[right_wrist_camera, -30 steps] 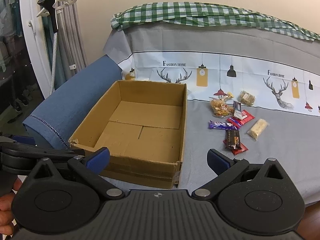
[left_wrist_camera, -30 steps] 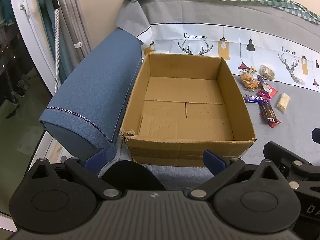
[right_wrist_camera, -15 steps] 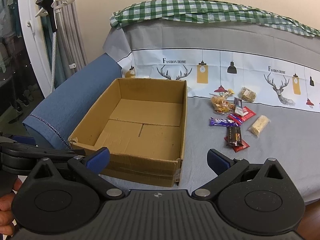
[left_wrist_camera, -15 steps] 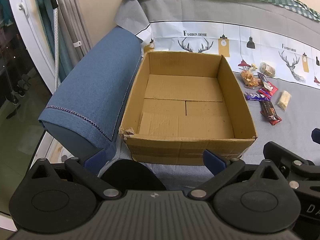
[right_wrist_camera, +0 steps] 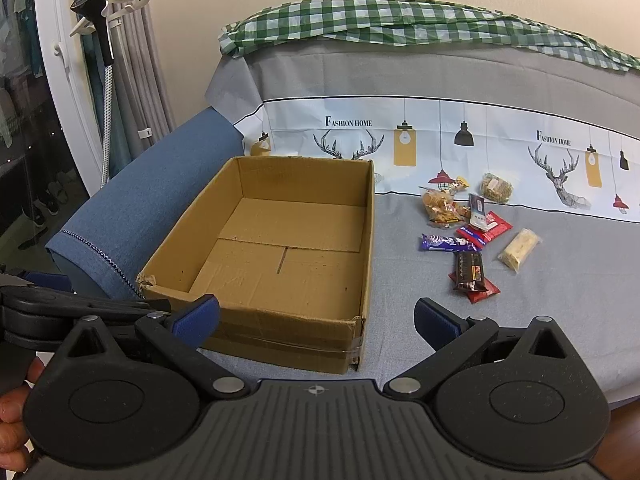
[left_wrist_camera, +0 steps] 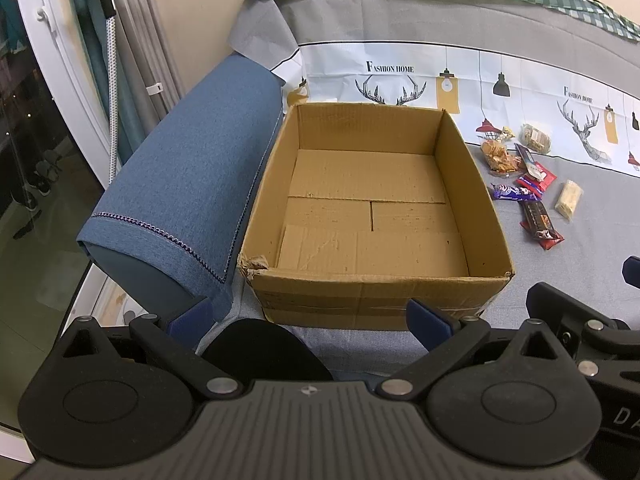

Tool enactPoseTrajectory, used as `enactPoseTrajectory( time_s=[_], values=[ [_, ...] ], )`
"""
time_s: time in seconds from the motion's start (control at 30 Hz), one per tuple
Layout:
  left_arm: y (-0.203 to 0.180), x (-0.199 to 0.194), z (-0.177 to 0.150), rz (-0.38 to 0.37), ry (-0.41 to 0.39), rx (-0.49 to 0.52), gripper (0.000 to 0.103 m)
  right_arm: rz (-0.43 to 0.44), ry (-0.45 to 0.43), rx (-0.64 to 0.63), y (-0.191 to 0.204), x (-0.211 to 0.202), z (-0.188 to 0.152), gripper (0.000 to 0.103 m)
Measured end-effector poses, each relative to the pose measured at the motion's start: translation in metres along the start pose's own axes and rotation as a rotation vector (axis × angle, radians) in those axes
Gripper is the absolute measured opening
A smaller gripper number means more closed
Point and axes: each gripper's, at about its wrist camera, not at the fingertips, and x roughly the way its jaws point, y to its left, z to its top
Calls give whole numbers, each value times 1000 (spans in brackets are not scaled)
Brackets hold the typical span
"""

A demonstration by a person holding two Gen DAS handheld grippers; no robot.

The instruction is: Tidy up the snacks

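Observation:
An empty cardboard box [left_wrist_camera: 376, 292] [right_wrist_camera: 280, 332] sits on the grey sofa cover. To its right lie several wrapped snacks: a purple bar [right_wrist_camera: 446, 243], a dark chocolate bar [right_wrist_camera: 470, 271] on a red packet, a pale wafer bar [right_wrist_camera: 518, 249], an orange crisps bag [right_wrist_camera: 438, 207] and a clear bag of biscuits [right_wrist_camera: 497, 188]. The same snacks show at the right of the left wrist view, the purple bar [left_wrist_camera: 512, 193] nearest the box. My left gripper [left_wrist_camera: 308, 318] is open in front of the box's near wall. My right gripper [right_wrist_camera: 316, 320] is open over the box's near right corner. Neither holds anything.
A blue sofa armrest [left_wrist_camera: 180, 200] flanks the box on the left. A printed white cover [right_wrist_camera: 460, 140] and a green checked cloth [right_wrist_camera: 400, 20] drape the backrest. A garment steamer [right_wrist_camera: 102, 40] and curtains stand at far left. A hand [right_wrist_camera: 12, 412] shows at lower left.
Both views have drifted slightly, with the box and snacks shifting a little in frame. Both grippers stay open and empty.

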Motion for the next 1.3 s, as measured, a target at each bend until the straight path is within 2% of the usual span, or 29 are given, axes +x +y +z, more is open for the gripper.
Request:
enactPoseTrajectory(
  time_s=[0.9,1.13,1.3],
  values=[
    [-19,8,10,19,30,48,103,18,11,54,-10,11,-6,102],
    [-52,16,26,-2,45,123,103,-24,21,190,-50,21,-4,102],
    [-88,27,45,-32,63,175,103,-125,16,290,-101,37,-7,102]
  ],
)
